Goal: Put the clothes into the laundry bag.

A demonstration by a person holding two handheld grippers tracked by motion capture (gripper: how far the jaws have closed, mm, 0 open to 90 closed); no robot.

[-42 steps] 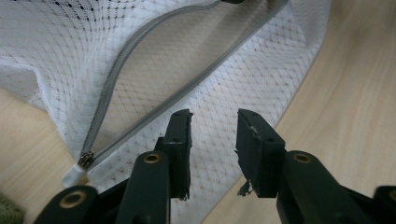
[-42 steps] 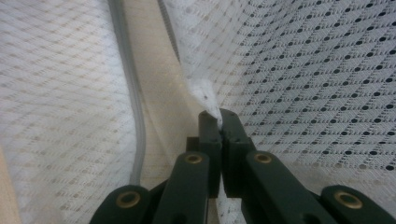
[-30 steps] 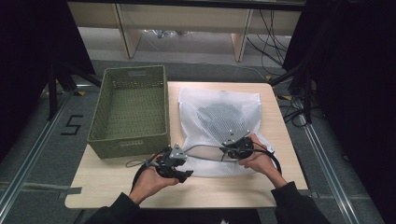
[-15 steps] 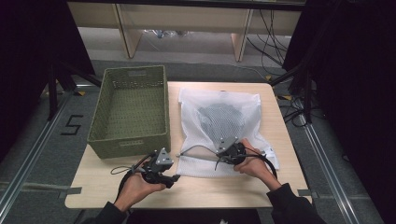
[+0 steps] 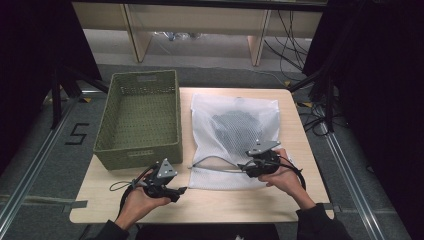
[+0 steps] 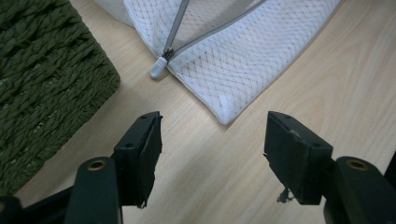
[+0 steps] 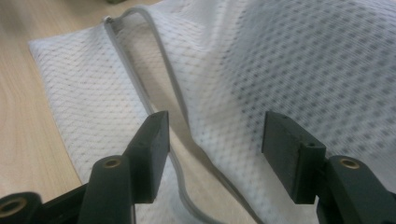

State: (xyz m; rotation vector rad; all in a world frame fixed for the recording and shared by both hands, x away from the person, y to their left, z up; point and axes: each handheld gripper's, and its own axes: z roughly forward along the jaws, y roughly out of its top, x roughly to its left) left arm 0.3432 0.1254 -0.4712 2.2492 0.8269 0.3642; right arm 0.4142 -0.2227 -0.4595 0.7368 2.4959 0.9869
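While the white mesh laundry bag [image 5: 235, 135] lies flat on the tabletop [image 5: 295, 200], right of the green woven basket [image 5: 139, 117], its zipper [image 5: 215, 164] along the near edge is parted into a gaping slit, and a dark garment [image 5: 235, 124] shows through the mesh inside. Judging from this, the opening of the bag looks done or nearly so, while taking the garment out, perhaps to the basket, is not yet begun; the basket holds nothing that I can see.

The left hand-held gripper [image 5: 181, 190] hovers over bare wood just beside the bag's near left corner, its jaws spread wide and holding nothing. In the left gripper view the zipper pull [image 6: 158, 70] lies at that corner, near the basket's edge [image 6: 51, 79], ahead of the jaws and apart from them. The right hand-held gripper [image 5: 245, 166] sits at the bag's near edge over the opened slit, its jaws also wide and empty; in the right gripper view the grey zipper tape [image 7: 163, 79] curls between them, though whether either jaw touches it I cannot tell.

By count: one bag, one garment, one basket, one zipper pull, two grippers, two hands.
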